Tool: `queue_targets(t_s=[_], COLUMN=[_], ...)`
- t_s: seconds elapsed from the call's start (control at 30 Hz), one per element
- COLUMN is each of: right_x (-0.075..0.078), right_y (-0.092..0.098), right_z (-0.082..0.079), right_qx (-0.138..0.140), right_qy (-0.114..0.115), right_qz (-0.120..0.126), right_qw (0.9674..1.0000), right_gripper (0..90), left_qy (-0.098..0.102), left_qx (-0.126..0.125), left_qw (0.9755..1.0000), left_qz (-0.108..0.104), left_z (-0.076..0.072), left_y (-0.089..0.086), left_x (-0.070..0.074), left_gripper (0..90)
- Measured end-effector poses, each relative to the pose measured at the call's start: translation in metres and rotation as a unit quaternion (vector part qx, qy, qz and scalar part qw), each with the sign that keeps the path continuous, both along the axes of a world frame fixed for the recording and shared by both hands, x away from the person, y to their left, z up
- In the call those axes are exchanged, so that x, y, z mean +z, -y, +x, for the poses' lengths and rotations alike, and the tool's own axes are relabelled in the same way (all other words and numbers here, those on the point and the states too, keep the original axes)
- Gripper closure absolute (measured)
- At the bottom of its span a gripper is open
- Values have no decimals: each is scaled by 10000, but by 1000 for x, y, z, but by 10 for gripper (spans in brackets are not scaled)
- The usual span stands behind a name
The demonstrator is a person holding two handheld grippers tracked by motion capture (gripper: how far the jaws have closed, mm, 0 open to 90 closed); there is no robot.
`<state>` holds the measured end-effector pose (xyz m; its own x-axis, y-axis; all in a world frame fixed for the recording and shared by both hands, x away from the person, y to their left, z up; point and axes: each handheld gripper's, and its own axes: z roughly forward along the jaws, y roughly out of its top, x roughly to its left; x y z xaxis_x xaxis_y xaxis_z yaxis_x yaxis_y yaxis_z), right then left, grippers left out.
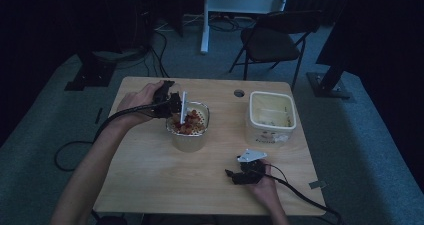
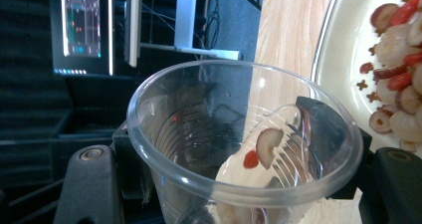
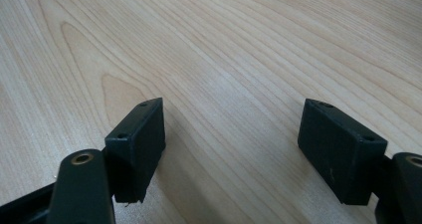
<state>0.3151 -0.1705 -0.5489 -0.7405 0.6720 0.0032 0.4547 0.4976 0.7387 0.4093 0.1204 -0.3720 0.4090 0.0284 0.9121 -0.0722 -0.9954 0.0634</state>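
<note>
My left gripper is shut on a clear plastic cup, its jaws pressing the cup's sides. The cup is tipped on its side with its mouth at the rim of a white strainer bowl. A pale fruit slice and a red bit cling inside the cup. The strainer holds red and pale fruit pieces. My right gripper rests low over the bare wood near the table's front right, jaws apart with nothing between them.
A white square tub stands at the table's right, open on top. The wooden table has a round hole near its far edge. A folding chair stands beyond the table. A lit monitor glows in the dark background.
</note>
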Motion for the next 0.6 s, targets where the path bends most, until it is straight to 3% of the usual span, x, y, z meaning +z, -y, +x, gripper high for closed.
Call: queue_targets(t_s=[0.27, 0.4, 0.6], right_x=[0, 0, 0], right_y=[0, 0, 0], right_z=[0, 0, 0], right_qx=[0, -1, 0], right_qy=[0, 1, 0], right_qz=[2, -2, -3], right_qw=[10000, 10000, 10000], right_gripper=[262, 262, 262], left_qy=[106, 139, 219], left_qx=[-33, -54, -56], left_qw=[9991, 9990, 9977], left_qz=[400, 421, 646], left_z=[-1, -1, -2], left_y=[5, 6, 7], left_x=[-3, -3, -5], left_gripper=[331, 331, 331])
